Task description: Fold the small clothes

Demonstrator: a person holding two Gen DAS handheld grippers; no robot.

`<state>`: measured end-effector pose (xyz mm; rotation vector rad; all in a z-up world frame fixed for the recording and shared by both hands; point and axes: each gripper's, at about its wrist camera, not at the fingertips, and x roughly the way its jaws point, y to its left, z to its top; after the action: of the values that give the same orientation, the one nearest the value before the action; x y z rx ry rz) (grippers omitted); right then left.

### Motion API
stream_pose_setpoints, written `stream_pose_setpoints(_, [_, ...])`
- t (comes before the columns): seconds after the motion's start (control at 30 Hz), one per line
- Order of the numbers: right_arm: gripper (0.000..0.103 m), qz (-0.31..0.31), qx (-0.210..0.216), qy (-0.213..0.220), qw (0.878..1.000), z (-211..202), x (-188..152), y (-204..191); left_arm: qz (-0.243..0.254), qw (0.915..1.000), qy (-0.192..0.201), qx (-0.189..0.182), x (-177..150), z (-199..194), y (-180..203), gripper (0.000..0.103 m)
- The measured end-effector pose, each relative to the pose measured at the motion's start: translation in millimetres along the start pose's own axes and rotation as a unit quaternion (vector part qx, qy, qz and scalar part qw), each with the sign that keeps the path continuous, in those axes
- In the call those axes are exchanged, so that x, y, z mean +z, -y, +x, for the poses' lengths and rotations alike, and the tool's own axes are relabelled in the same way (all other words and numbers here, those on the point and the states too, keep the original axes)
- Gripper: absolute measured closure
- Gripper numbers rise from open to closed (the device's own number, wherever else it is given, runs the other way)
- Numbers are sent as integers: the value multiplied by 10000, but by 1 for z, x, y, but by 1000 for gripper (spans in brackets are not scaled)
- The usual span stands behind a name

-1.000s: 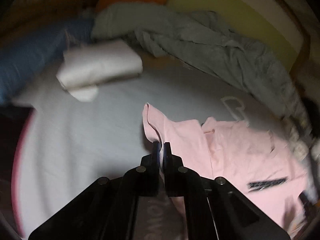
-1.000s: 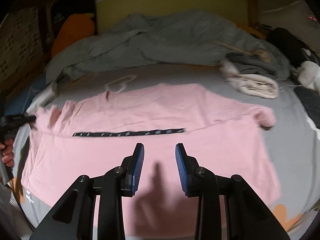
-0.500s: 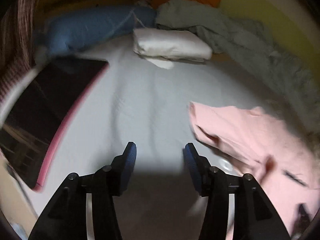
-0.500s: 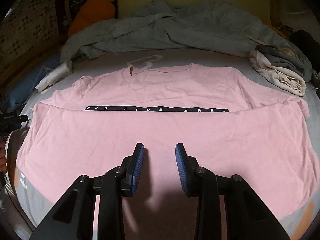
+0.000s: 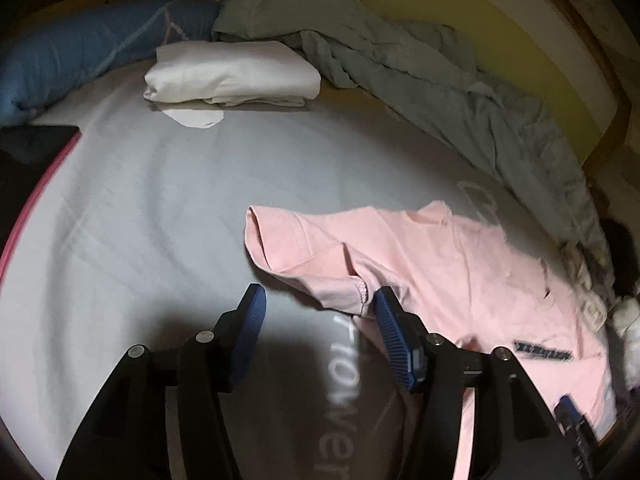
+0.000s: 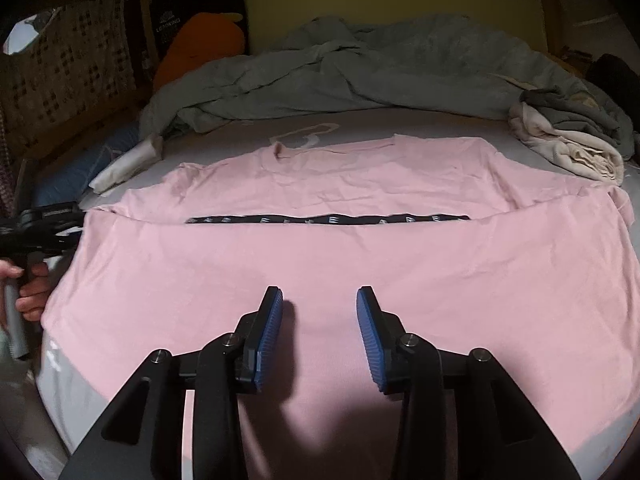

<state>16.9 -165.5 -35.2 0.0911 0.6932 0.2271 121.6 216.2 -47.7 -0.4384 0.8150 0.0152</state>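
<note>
Pink shirt [image 6: 340, 264] folded once across, hem over chest stripe (sleeves remain); my left gripper [image 5: 316, 320] and right gripper [image 6: 320, 322] opening, nothing between their jaws.

Bare grey bed [image 5: 152, 216] lies open to the left of the pink shirt [image 6: 320, 264], clear up to the folded white cloth [image 5: 232, 74] and blue pillow [image 5: 80, 52] at the far left. A rumpled grey blanket [image 6: 360, 76] blocks the whole far side. At the far right, a heap of clothes [image 6: 572, 140] sits just beside the shirt.
</note>
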Motion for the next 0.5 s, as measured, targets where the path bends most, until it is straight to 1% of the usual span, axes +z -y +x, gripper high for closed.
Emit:
stream_pose_setpoints(0.03, [64,16,264,-61,9996,-1,4,-4,-85,9999,34,-132,3,1,-2,63])
stream_pose_setpoints(0.07, [64,4,521,-117,9986,-2,8,-10,-186,9992,32,-366,5,2,-4,73])
stream_pose_setpoints(0.1, [71,-40,660,-138,9977,-3,12,-17,-284,9979,2,-583,7,3,-6,97])
stream_pose_setpoints(0.13, [81,-156,818,-189,9964,-2,17,-29,-385,9968,5,-703,10,4,-8,99])
stream_pose_setpoints(0.2, [88,-327,1213,-333,9915,3,28,-56,-506,9958,169,-747,12,-1,-9,99])
stream_pose_setpoints(0.27, [91,-316,1671,-506,9841,15,39,-88,-455,9958,280,-744,12,-11,-3,99])
stream_pose_setpoints(0.3, [94,-270,1889,-606,9798,24,46,-106,-379,9961,336,-716,12,-18,1,99])
stream_pose_setpoints(0.37, [96,-169,2259,-728,9713,45,57,-137,-230,9975,397,-537,11,-33,6,99])
stream_pose_setpoints(0.43, [98,-145,2448,-1009,9642,72,62,-165,-217,9965,469,-658,14,-41,6,99])
stream_pose_setpoints(0.47, [98,-119,2446,-1185,9623,88,62,-178,-221,9960,461,-734,16,-43,5,99])
stream_pose_setpoints(0.5, [98,-124,2304,-1333,9638,102,61,-186,-210,9956,461,-792,18,-44,5,99])
